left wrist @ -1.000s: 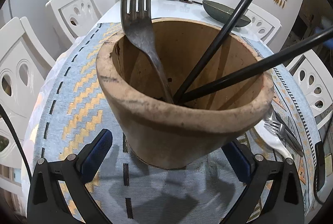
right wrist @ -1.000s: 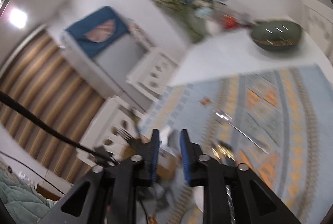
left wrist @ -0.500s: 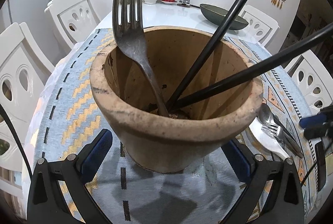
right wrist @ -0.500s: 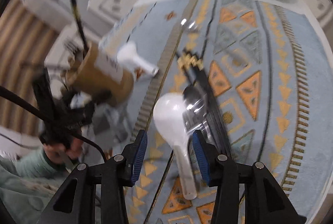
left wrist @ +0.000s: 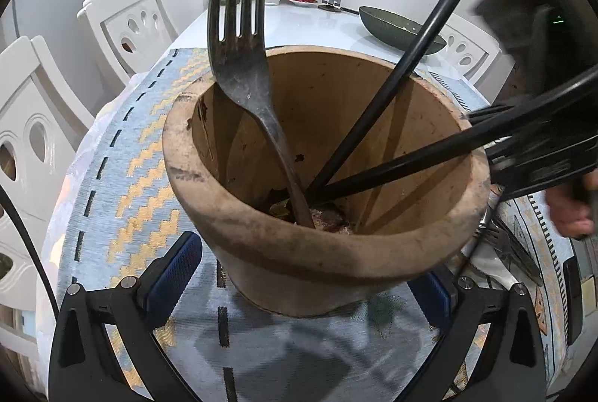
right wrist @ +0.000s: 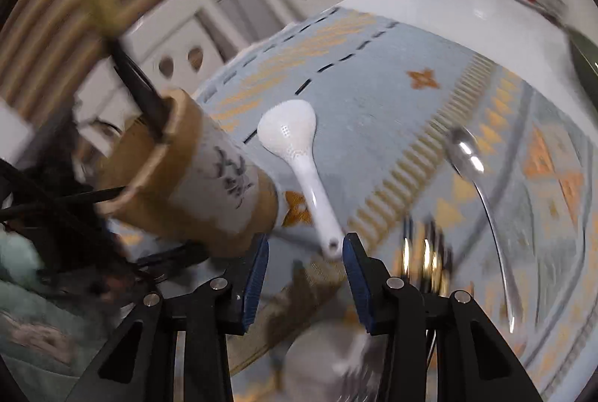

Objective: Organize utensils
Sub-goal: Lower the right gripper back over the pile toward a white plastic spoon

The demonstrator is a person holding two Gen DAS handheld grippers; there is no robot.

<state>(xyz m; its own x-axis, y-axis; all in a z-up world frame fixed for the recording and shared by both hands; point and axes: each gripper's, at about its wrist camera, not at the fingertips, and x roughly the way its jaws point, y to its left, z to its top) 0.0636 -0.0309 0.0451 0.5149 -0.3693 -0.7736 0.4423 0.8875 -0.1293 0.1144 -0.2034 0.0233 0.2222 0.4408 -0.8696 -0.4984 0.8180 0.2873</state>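
1. Up close in the left wrist view, a tan clay pot stands on a pale blue tablecloth patterned with yellow zigzags.
2. The left gripper has a blue pad on either side of the pot's base; whether the pads press on the pot cannot be told, since the right pad is mostly hidden behind it.
3. Inside the pot a dark metal fork stands tines up, leaning to the left rim.
4. Two black chopsticks also sit in the pot, slanting out to the right.
5. At the right edge of that view, a blurred hand holds the other black tool.
6. Seen from the right wrist camera, the right gripper is parted, and its jaws have just been closing slightly.
7. A white plastic spoon lies on the cloth just right of the pot; its handle end reaches between the blue pads without touching either.
8. Farther right lies a shiny metal spoon, blurred.
9. White chairs stand around the table on the far left.
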